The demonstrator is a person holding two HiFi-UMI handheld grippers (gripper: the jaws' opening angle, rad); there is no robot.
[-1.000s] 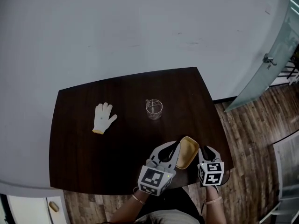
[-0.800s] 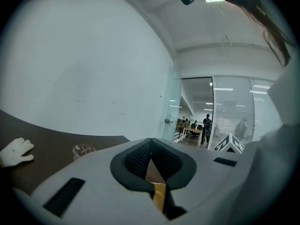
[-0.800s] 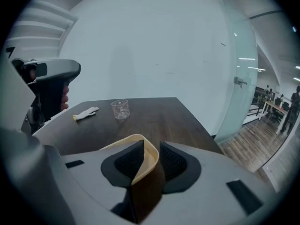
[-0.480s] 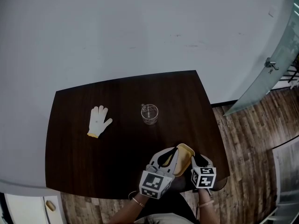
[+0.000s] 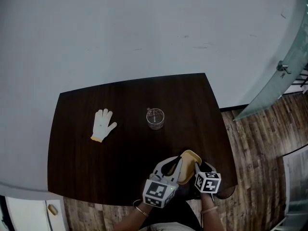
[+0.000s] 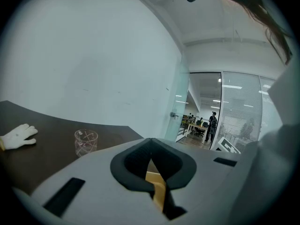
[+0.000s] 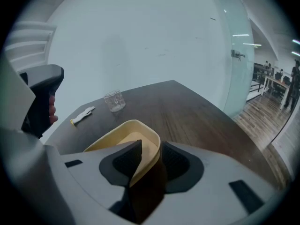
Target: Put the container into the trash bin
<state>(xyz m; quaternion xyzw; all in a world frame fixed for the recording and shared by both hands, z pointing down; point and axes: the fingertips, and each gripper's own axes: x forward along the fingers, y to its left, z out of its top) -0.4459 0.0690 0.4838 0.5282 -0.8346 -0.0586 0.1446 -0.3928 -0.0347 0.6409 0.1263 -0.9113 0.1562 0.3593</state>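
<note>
Since its wall is thin and its inside looks empty in the right gripper view, the container [image 7: 126, 137] is most likely light and a little flexible. I judge that a firm squeeze could bend it and that a smooth wall could slip. The best place to take hold is the rim, with one pad inside and one outside, not the broad curved side.

The container is pale yellow and stands tilted on its side at the near edge of the table [image 5: 96, 162], between the two tools. I cannot tell whether it touches the wood.

The left gripper [image 6: 151, 161] is closed on it: a yellow strip of the wall is pinched between its dark pads. The jaws of the right gripper [image 7: 150, 149] are opening. The rim is between them, one pad inside the bowl and one outside, and they do not seem to press it. So the weight is probably carried by the left tool alone.

Farther out on the table, a clear glass [image 5: 155, 118] and a white glove [image 5: 102, 124] lie well apart from the container. No trash bin shows in any view.
</note>
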